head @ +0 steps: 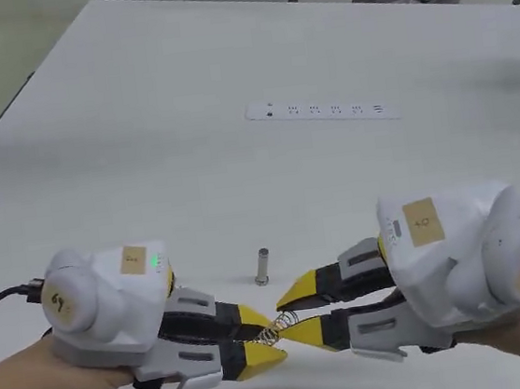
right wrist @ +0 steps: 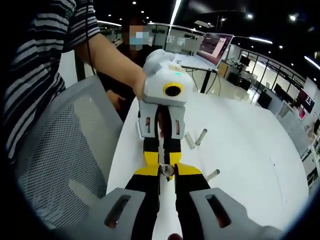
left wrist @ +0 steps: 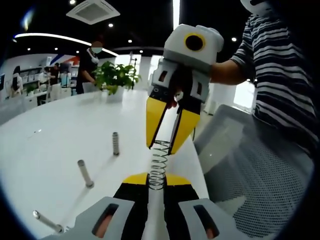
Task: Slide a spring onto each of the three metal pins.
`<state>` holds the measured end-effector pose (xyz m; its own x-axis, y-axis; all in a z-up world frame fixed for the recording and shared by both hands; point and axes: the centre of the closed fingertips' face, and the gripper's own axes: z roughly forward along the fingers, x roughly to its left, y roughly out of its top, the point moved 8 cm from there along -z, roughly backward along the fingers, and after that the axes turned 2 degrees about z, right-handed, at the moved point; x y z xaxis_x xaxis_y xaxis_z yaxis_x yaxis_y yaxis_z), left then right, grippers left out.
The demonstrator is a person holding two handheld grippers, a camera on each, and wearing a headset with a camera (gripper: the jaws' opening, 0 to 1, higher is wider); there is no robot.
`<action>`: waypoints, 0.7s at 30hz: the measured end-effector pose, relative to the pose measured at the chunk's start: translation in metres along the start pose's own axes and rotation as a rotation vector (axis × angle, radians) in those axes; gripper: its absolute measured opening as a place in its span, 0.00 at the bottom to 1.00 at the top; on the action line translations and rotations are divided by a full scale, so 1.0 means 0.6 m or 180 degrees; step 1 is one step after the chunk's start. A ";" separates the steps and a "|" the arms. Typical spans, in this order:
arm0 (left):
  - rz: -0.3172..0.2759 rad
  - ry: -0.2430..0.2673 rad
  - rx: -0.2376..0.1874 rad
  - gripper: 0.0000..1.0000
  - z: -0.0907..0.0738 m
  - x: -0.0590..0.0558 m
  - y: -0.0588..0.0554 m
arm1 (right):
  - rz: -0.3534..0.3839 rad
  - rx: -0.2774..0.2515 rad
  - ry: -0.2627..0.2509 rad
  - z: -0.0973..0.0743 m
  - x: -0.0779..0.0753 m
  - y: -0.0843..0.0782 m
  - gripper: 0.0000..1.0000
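A small steel spring [head: 277,327] hangs between the two grippers above the white table's near edge. My left gripper [head: 265,341] is shut on one end of it. My right gripper [head: 289,316] pinches the other end. In the left gripper view the spring [left wrist: 159,165] rises from my left gripper [left wrist: 156,181] into the right gripper [left wrist: 161,148]. A metal pin [head: 262,266] stands just beyond the tips. Three pins [left wrist: 115,143], [left wrist: 85,173], [left wrist: 47,221] stand or lean on the table. A loose spring [right wrist: 190,140] lies beside a pin [right wrist: 200,136].
A white power strip [head: 321,110] lies mid-table, far beyond the pins. A grey mesh chair [left wrist: 250,165] sits against the table's near side. A potted plant [left wrist: 117,77] stands at the far end, with a person behind it.
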<state>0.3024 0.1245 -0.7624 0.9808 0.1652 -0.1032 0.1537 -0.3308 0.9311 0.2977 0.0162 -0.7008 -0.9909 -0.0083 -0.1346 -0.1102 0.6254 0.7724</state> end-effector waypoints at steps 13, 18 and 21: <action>0.0009 0.0019 0.0017 0.03 0.013 -0.001 0.004 | -0.0186 -0.0071 -0.0085 0.017 0.006 0.014 0.07; -0.0046 0.0042 -0.0001 0.03 0.011 -0.001 0.003 | -0.0196 -0.0087 -0.0117 0.014 0.005 0.013 0.07; -0.0076 0.0045 -0.0003 0.03 0.009 -0.002 0.003 | -0.0201 -0.0095 -0.0119 0.013 0.005 0.014 0.07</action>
<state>0.3021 0.1189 -0.7624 0.9751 0.1861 -0.1206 0.1770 -0.3258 0.9287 0.2943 0.0274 -0.6997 -0.9784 -0.0176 -0.2061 -0.1751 0.6010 0.7799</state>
